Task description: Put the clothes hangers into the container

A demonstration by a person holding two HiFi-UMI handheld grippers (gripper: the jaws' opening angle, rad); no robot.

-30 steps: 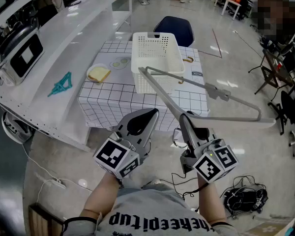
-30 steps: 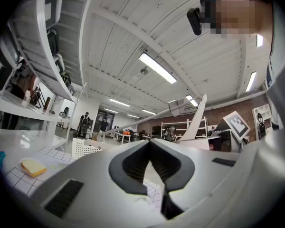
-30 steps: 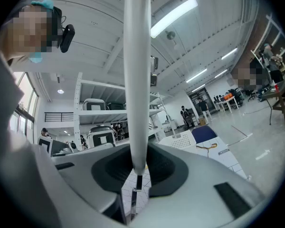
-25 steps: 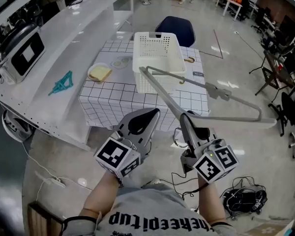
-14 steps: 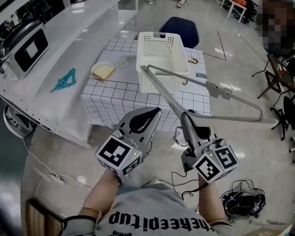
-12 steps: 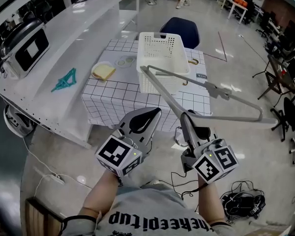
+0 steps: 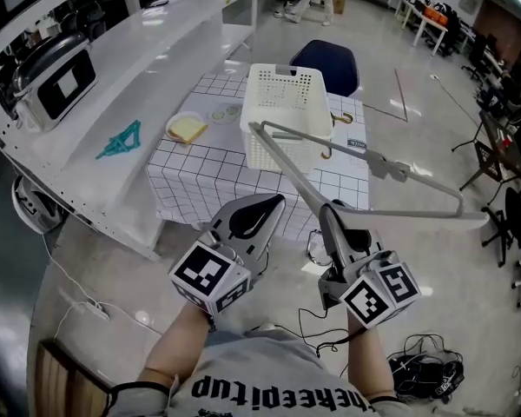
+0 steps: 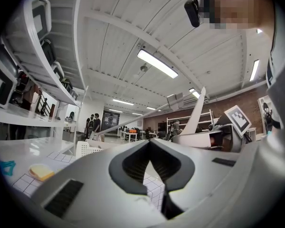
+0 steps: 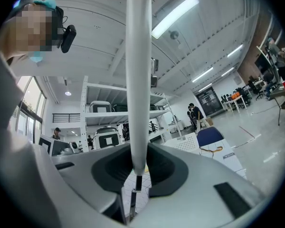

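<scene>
My right gripper (image 7: 328, 215) is shut on one end of a large grey clothes hanger (image 7: 356, 150). The hanger hangs in the air, slanting up and away over the near edge of the table. In the right gripper view its bar (image 9: 137, 80) rises straight from between the jaws of the right gripper (image 9: 137, 167). The white perforated basket (image 7: 284, 111) stands on the checkered table (image 7: 200, 168) ahead of me. My left gripper (image 7: 269, 202) is shut and holds nothing; in its own view the left gripper (image 8: 150, 144) points towards the table.
A brown-hooked hanger (image 7: 334, 120) lies on the table right of the basket. A plate with bread (image 7: 185, 129) sits at the table's left. A long white counter (image 7: 113, 94) with a teal object (image 7: 120, 142) runs along the left. A blue chair (image 7: 326, 59) stands behind the table; cables (image 7: 425, 376) lie on the floor.
Both grippers and the held hanger keep the same pose. The view has shifted a little, so the table and basket sit slightly lower and further right in the picture.
</scene>
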